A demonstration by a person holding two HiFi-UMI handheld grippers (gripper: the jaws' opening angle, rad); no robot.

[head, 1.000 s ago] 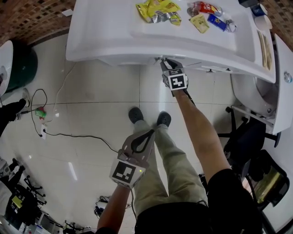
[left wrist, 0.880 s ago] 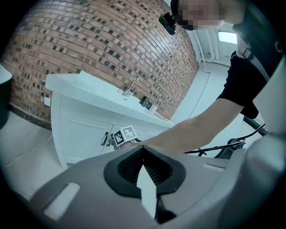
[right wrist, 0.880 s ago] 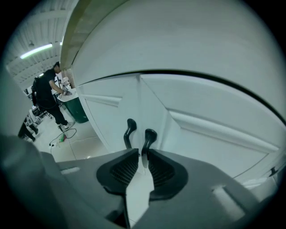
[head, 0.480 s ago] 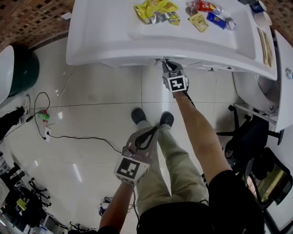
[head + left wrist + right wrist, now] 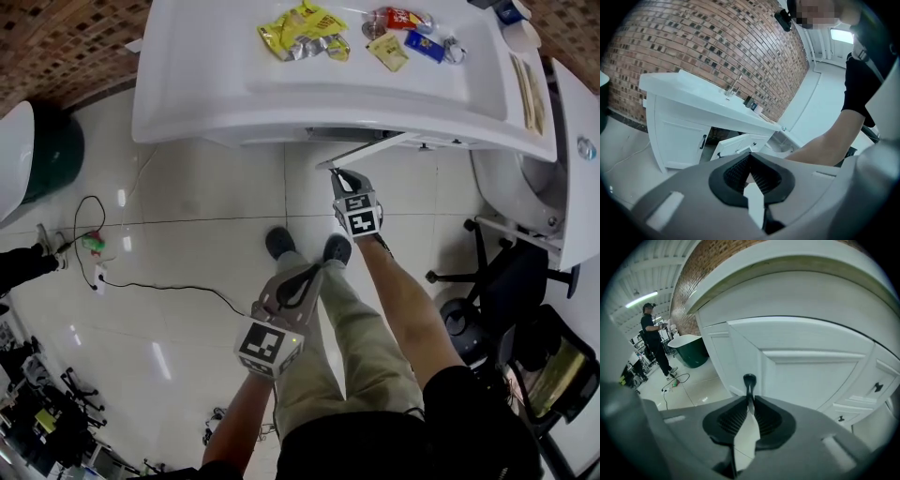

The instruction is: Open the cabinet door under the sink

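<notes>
Cabinet door (image 5: pixel 811 376) ajar; right gripper (image 5: pixel 749 398) fingers, just closed, clamp its black handle (image 5: pixel 749 380); left gripper (image 5: pixel 750 156) fingers together, empty

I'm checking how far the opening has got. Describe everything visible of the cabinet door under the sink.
The cabinet door is white and painted-looking, with a raised frame round a recessed panel. It stands upright and partly open, hinged at its right in the head view, with its free edge angled outward. A slim dark handle sits near that edge. The right gripper, whose jaws have just been closing, is clamped on the handle; nothing else is seen touching the door.
</notes>
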